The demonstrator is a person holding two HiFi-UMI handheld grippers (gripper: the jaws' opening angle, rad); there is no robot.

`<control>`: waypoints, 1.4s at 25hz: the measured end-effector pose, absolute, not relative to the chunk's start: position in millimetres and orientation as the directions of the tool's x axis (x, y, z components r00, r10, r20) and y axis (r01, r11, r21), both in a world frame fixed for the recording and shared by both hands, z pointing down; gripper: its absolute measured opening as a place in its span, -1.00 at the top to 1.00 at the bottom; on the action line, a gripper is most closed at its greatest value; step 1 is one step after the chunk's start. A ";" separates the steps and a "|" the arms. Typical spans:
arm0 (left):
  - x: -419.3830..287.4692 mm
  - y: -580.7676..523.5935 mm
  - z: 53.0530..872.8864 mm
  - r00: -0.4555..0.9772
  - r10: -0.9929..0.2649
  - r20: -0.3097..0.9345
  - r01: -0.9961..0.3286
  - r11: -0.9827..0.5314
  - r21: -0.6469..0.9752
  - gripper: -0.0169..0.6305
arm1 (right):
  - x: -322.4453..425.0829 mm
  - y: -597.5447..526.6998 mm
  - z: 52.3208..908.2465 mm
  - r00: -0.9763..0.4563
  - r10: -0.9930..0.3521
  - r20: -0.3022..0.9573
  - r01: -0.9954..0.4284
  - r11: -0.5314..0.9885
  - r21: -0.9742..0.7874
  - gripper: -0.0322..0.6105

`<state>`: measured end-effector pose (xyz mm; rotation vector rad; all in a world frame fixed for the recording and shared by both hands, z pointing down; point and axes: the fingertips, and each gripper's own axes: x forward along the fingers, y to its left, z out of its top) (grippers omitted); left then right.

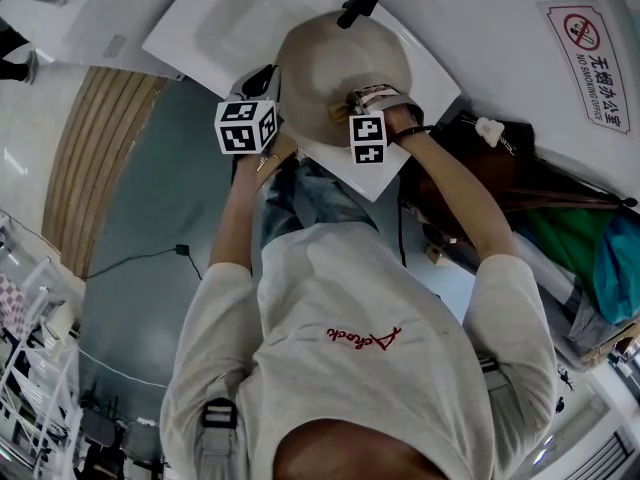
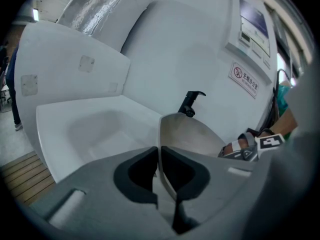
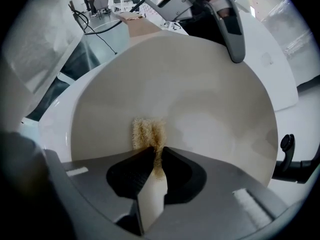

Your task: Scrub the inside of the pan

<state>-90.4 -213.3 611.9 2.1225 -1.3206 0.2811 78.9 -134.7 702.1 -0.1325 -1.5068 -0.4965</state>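
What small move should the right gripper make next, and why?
Probably sweep the right gripper sideways across the pan: its jaws are shut on the scrub pad, which lies against the pan's inner surface, while the left gripper clamps the rim.

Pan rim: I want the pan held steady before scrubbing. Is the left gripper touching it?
Touching. The left gripper view shows the left gripper shut on the pan, its thin rim pinched between the jaws.
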 end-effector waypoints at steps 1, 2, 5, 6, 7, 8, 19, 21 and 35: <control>-90.4 -213.4 611.8 0.478 -0.736 0.480 -0.868 -0.312 0.386 0.87 | 77.5 -133.9 700.6 -0.021 -0.228 0.973 0.388 0.895 0.218 0.70; -90.2 -213.3 611.5 0.478 -0.734 0.482 -0.869 -0.314 0.383 0.87 | 75.8 -133.4 698.6 -0.032 -0.226 0.974 0.379 0.899 0.221 0.70; -89.9 -211.3 609.8 0.478 -0.729 0.490 -0.872 -0.326 0.365 0.86 | 69.6 -134.8 690.6 -0.080 -0.235 0.969 0.324 0.913 0.248 0.70; -90.9 -210.8 608.4 0.475 -0.731 0.490 -0.874 -0.328 0.358 0.85 | 67.6 -136.1 687.6 -0.096 -0.241 0.966 0.302 0.917 0.259 0.70; -92.6 -210.4 606.0 0.470 -0.736 0.487 -0.877 -0.326 0.354 0.85 | 65.7 -137.6 684.6 -0.111 -0.247 0.963 0.281 0.921 0.269 0.70; -95.1 -210.4 602.9 0.463 -0.744 0.482 -0.880 -0.321 0.351 0.85 | 63.8 -139.3 681.4 -0.127 -0.253 0.959 0.257 0.925 0.278 0.70; -114.2 -205.6 573.4 0.410 -0.787 0.461 -0.906 -0.292 0.307 0.89 | 55.1 -177.8 631.1 -0.315 -0.368 0.875 -0.220 0.925 0.310 0.70; -111.8 -202.5 570.0 0.408 -0.787 0.462 -0.907 -0.295 0.300 0.95 | 56.5 -184.3 619.9 -0.339 -0.396 0.853 -0.298 0.906 0.302 0.70; -72.6 -183.0 535.6 0.422 -0.788 0.448 -0.905 -0.337 0.260 0.95 | 66.7 -199.9 562.3 -0.514 -0.535 0.671 -0.637 0.762 0.119 0.70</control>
